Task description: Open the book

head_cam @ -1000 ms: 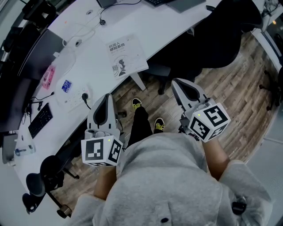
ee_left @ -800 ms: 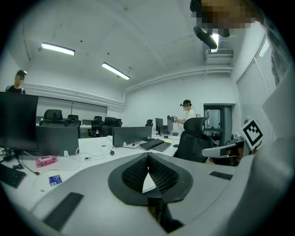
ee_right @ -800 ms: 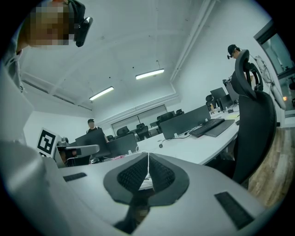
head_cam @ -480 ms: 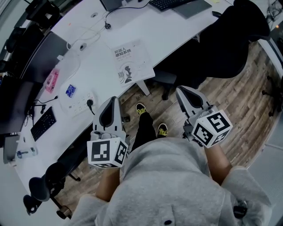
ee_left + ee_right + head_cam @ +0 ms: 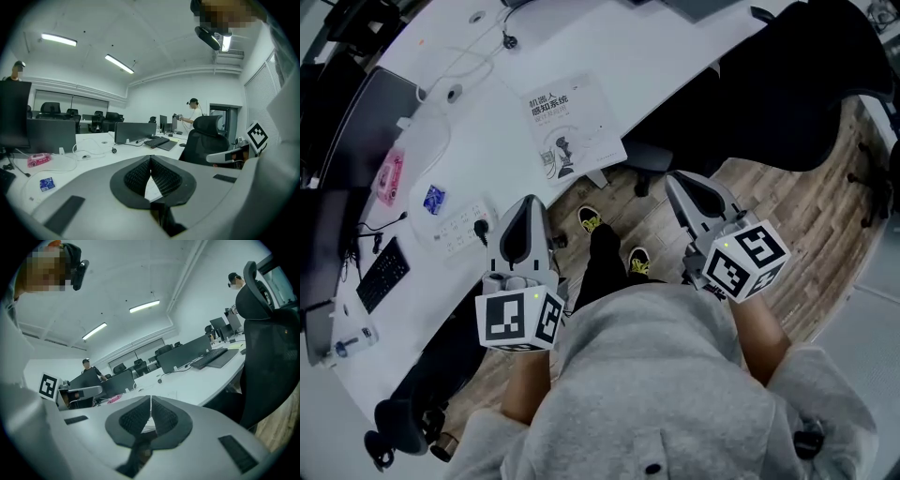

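A pink packet (image 5: 389,176) and a power strip (image 5: 461,223) lie toward the left end of the desk (image 5: 675,56). The left gripper (image 5: 528,202) hangs by the desk's near edge, jaws together on nothing. The book (image 5: 572,127) lies closed, cover up, at that near edge, beyond both grippers and touched by neither. The right gripper (image 5: 677,180), also closed and empty, is over the floor near a black chair (image 5: 797,84).
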{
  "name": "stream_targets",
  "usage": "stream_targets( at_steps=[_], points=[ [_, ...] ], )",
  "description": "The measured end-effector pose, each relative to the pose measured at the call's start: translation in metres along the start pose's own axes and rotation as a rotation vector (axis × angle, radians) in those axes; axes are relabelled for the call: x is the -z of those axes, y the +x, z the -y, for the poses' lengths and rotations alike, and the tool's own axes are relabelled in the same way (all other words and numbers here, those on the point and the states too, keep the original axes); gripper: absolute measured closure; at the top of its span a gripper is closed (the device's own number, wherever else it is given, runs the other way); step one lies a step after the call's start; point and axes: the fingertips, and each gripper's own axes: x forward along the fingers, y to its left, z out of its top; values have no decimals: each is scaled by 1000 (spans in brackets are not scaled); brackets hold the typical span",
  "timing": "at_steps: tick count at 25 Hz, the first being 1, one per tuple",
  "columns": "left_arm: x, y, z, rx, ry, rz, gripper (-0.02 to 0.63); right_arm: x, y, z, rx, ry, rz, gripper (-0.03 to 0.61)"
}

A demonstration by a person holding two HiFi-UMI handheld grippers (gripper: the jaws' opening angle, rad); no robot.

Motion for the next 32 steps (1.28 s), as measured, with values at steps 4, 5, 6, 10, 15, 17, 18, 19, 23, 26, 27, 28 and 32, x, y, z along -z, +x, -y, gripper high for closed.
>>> stream_targets(
  at_steps=[4,5,6,10,15,17,18,19,23,26,27,28,32],
  points=[
    [3,26,-18,14,-9,-17,603,4,24,8,26,22,-36,549],
    [3,32,-23,16,-11,-22,603,5,31,9,30,24,-48,549],
    [3,38,-28,18,-15,-28,603,6,37,9,35,26,-59,549],
    [2,64,-46,31,-26,-52,603,14,64,15,52,55,-96,548],
    [7,89,-62,46,-29,-95,603,33,88,27,55,124,-155,546],
    [11,98,-66,50,-28,-116,603,43,95,35,63,175,-176,546],
    [14,102,-67,51,-24,-128,603,48,98,38,67,205,-184,546],
    [16,106,-69,53,-21,-138,603,53,101,41,71,233,-191,546],
    [29,119,-77,58,-22,-176,603,77,112,49,89,309,-231,541],
    [43,124,-84,49,-37,-208,603,97,116,52,90,341,-275,514],
    [49,127,-87,47,-43,-221,603,103,118,53,87,353,-286,491],
    [57,130,-89,47,-49,-235,603,108,120,55,85,365,-296,475],
    [85,140,-94,47,-75,-286,603,126,130,65,88,403,-319,460]
  ],
)
